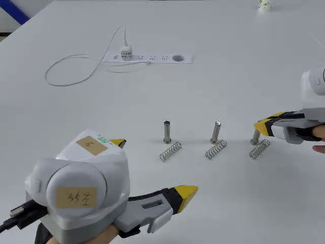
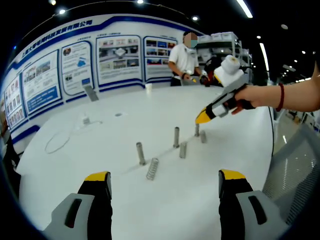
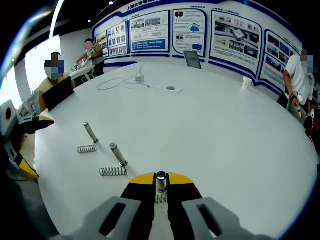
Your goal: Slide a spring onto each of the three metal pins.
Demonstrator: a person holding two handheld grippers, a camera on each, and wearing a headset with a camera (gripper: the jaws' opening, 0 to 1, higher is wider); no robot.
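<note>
The left gripper [image 1: 152, 168] hovers with jaws spread and empty. The right gripper [image 3: 161, 182] pinches the upright right pin [image 1: 255, 137], and its spring [image 1: 259, 148] lies flat just below those tips, far from the left gripper.

A wide white tabletop [image 1: 228, 91] is stretching across the room under long bright ceiling strip lights [image 2: 245, 7]. White blue-trimmed walls [image 2: 130, 25] are carrying rows of printed display panels [image 2: 120, 57], and a grey mesh chair back [image 2: 295, 172] is standing beside the table's edge.
</note>
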